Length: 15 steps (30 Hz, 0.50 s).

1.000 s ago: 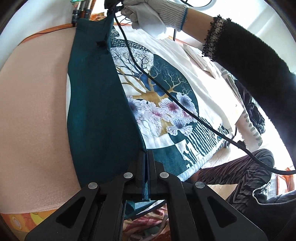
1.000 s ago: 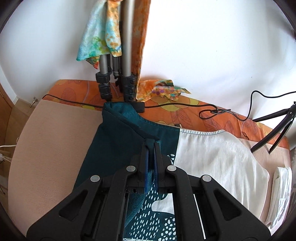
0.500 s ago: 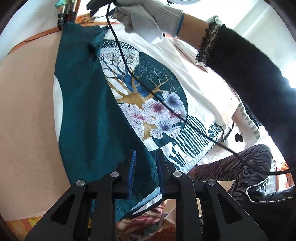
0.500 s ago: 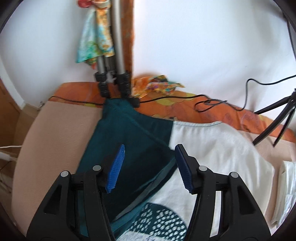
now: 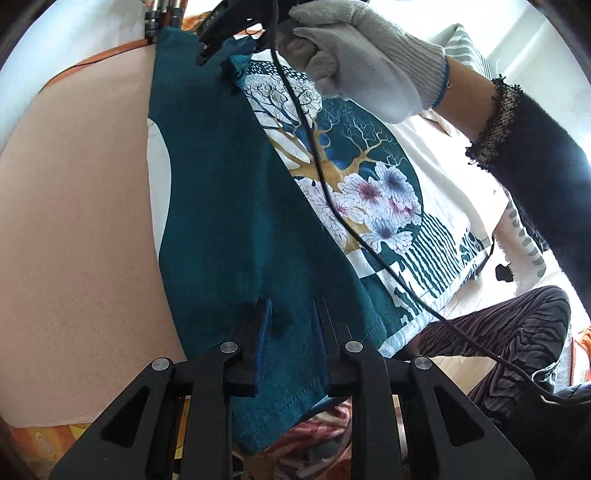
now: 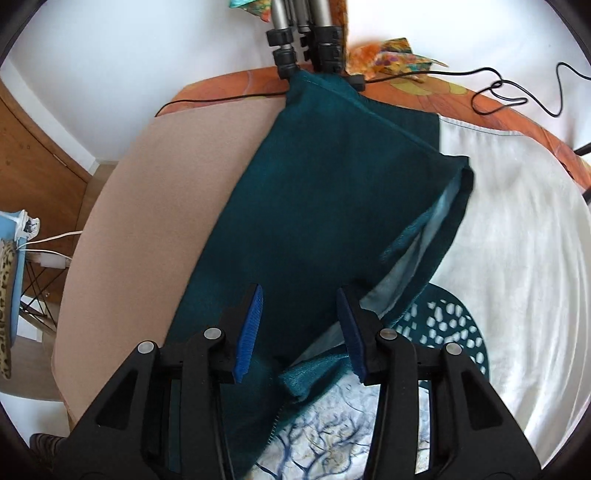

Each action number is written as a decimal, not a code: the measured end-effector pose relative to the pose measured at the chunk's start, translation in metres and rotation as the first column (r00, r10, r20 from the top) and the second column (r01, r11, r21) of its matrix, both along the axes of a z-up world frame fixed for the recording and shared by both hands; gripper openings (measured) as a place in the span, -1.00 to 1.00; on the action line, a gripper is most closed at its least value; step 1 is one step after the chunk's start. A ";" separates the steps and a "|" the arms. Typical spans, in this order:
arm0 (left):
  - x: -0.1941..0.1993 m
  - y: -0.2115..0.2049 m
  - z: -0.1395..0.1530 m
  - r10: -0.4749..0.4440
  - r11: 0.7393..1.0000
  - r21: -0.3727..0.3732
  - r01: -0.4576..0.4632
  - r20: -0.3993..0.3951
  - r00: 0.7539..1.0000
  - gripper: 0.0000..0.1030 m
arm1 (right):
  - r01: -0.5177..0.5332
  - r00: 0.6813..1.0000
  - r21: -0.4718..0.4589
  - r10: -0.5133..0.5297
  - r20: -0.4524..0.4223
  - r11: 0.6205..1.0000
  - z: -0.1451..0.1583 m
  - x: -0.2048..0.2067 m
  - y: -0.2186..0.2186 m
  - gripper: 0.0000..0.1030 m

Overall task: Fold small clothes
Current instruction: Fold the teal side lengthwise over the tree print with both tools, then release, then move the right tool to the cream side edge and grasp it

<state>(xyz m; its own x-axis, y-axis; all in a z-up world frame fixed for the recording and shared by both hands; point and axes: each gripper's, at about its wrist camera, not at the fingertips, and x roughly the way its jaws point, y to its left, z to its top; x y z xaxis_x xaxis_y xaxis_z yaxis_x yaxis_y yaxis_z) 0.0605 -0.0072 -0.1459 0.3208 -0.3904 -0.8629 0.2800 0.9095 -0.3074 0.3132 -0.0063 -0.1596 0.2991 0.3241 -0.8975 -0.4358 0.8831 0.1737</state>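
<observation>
A white T-shirt with a teal tree-and-flower print [image 5: 369, 177] lies flat on the pink pad [image 5: 74, 221]. Its teal side panel [image 5: 229, 206] is folded over the print. My left gripper [image 5: 291, 314] is open just above the panel's near hem, holding nothing. My right gripper [image 6: 299, 302] is open above the folded teal sleeve [image 6: 332, 192] at the far end. In the left wrist view the right gripper [image 5: 221, 40] hangs in a white-gloved hand [image 5: 362, 62] over the shirt's far end.
Tripod legs [image 6: 303, 33] stand at the table's far edge. A black cable [image 5: 332, 192] hangs across the print. Black cables [image 6: 498, 92] lie on the orange cloth [image 6: 424, 96]. The person's striped trousers [image 5: 498, 325] are at the right.
Both grippers were shut on the teal fabric a second ago. They have opened and let go, and the teal panel and sleeve now lie folded on the shirt. The right gripper has lifted.
</observation>
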 end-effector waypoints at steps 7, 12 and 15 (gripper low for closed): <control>-0.008 -0.001 0.011 0.007 1.000 0.027 -0.009 0.063 0.998 -0.61 | 0.114 0.992 -0.053 -0.111 0.054 0.992 0.023 -0.018 -0.063 -0.14; -0.017 -0.015 0.027 -0.018 0.999 0.036 0.012 0.144 0.989 -0.58 | 0.162 0.980 0.020 -0.163 0.115 0.987 0.057 -0.047 -0.112 -0.13; -0.021 -0.025 0.035 -0.016 0.999 0.042 0.009 0.181 0.983 -0.24 | 0.192 0.967 0.056 -0.199 0.160 0.980 0.078 -0.064 -0.142 -0.01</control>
